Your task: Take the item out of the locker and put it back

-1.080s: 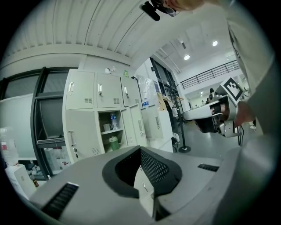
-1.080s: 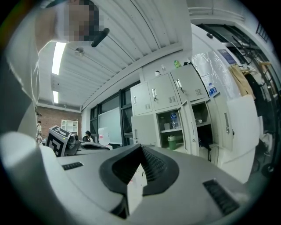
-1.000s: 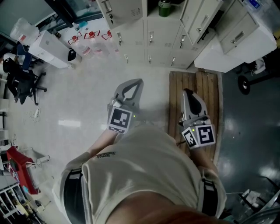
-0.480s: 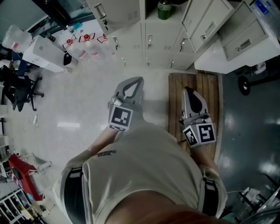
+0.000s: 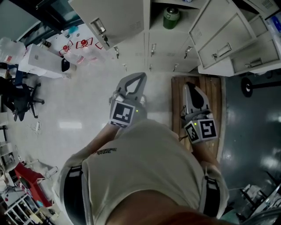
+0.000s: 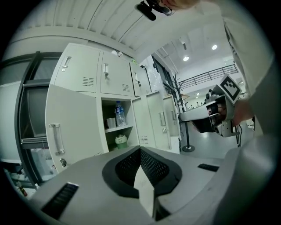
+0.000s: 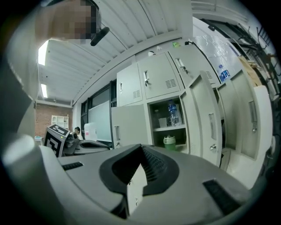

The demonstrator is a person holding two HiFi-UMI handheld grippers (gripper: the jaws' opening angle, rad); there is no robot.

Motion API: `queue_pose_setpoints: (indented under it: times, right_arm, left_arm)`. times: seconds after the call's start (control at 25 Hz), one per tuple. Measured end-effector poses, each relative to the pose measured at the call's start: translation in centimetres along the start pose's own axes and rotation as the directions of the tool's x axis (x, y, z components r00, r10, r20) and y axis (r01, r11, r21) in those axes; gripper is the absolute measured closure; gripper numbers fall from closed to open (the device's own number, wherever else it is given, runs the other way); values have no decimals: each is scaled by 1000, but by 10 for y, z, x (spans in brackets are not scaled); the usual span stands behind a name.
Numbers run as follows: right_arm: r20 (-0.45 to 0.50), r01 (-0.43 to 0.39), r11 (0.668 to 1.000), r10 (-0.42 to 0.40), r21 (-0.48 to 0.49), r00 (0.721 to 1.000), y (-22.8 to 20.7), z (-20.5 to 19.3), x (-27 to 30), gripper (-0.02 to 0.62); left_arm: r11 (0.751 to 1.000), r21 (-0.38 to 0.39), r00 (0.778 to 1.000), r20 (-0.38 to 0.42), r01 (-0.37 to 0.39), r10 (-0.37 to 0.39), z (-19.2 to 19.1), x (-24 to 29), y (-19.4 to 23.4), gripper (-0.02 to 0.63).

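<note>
The open locker (image 5: 163, 13) stands ahead at the top of the head view. A green jar (image 5: 170, 17) sits on its lower shelf. In the left gripper view the jar (image 6: 121, 140) is below a water bottle (image 6: 119, 113) and a cup (image 6: 110, 122). The right gripper view shows the same jar (image 7: 169, 141) and bottle (image 7: 172, 113). My left gripper (image 5: 141, 76) and right gripper (image 5: 189, 86) are held out at waist height, well short of the locker. Both are shut with nothing in them, the jaws meeting in the left (image 6: 140, 151) and right (image 7: 141, 147) views.
The locker's door (image 5: 109, 19) hangs open to the left, and another open door (image 5: 219, 30) stands at the right. A wooden pallet (image 5: 215, 92) lies on the floor under the right gripper. Water jugs (image 5: 83, 46) and boxes sit at the left by the lockers.
The lockers have come closer in the head view and the open compartment now shows more fully. Both grippers have edged forward toward it and stay shut.
</note>
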State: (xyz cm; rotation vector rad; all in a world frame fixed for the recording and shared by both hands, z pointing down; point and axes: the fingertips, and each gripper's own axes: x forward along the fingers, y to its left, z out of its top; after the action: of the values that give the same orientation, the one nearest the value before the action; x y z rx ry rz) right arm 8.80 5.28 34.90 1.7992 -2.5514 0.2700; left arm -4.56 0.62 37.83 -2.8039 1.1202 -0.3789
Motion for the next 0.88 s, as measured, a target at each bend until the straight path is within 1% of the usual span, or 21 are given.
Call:
queue_pose_setpoints:
  times: [0.16, 0.24, 0.48, 0.68, 0.88]
  right_arm:
    - [2, 24, 1000, -24, -13, 1000, -4, 9, 38, 594]
    - [-1, 32, 999, -32, -24, 999, -7, 11, 57, 594]
    - [3, 83, 996, -83, -43, 997, -16, 18, 99, 594]
    - [2, 116, 992, -116, -58, 993, -26, 25, 125, 594]
    - [8, 128, 990, -128, -62, 992, -35, 30, 136, 592]
  left_arm:
    - [999, 24, 999, 26, 33, -33, 4, 23, 31, 594]
    - [999, 16, 999, 16, 48, -48, 6, 34, 46, 594]
    - [996, 21, 995, 37, 90, -91, 7, 64, 82, 594]
    - [991, 42, 990, 62, 124, -127, 15, 86, 99, 594]
    - [990, 32, 987, 75, 138, -140, 19, 101, 103, 594]
